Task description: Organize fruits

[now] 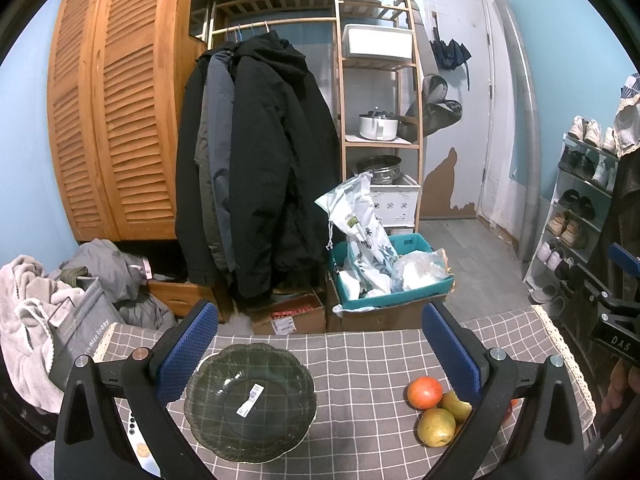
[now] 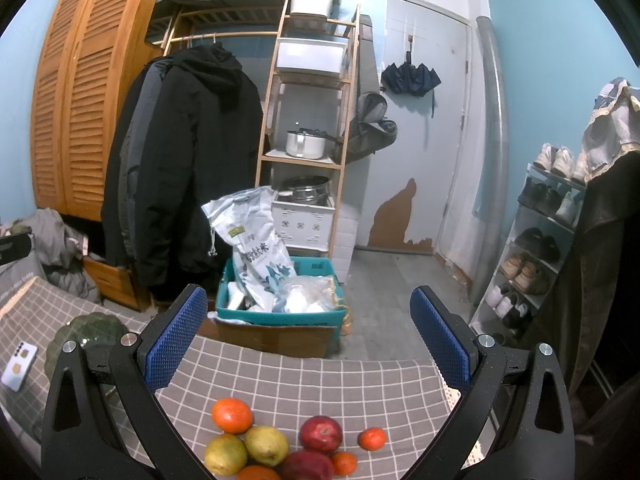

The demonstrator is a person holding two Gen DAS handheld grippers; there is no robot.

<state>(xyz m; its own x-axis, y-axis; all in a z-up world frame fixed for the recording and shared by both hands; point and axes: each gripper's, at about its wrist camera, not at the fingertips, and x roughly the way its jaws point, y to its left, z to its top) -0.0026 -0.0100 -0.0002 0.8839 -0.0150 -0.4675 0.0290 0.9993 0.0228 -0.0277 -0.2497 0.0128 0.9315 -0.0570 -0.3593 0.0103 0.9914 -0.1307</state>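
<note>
A dark green glass bowl (image 1: pixel 250 402) with a scalloped rim and a barcode sticker sits empty on the grey checked tablecloth (image 1: pixel 360 364), low between my left gripper's (image 1: pixel 318 346) open blue-padded fingers. An orange (image 1: pixel 425 392) and two yellow-green pears (image 1: pixel 437 426) lie to its right. In the right wrist view my right gripper (image 2: pixel 308 332) is open and empty above a cluster of fruit: an orange (image 2: pixel 232 415), two pears (image 2: pixel 266 445), two red apples (image 2: pixel 321 434) and small tangerines (image 2: pixel 372 438). The bowl (image 2: pixel 86 334) shows at far left there.
A white phone (image 2: pixel 19 366) lies on the table's left side. Beyond the table's far edge stand cardboard boxes and a teal crate (image 1: pixel 390 280) with bags, hanging coats (image 1: pixel 256 168), a wooden shelf, a shoe rack (image 2: pixel 532 248) and a door.
</note>
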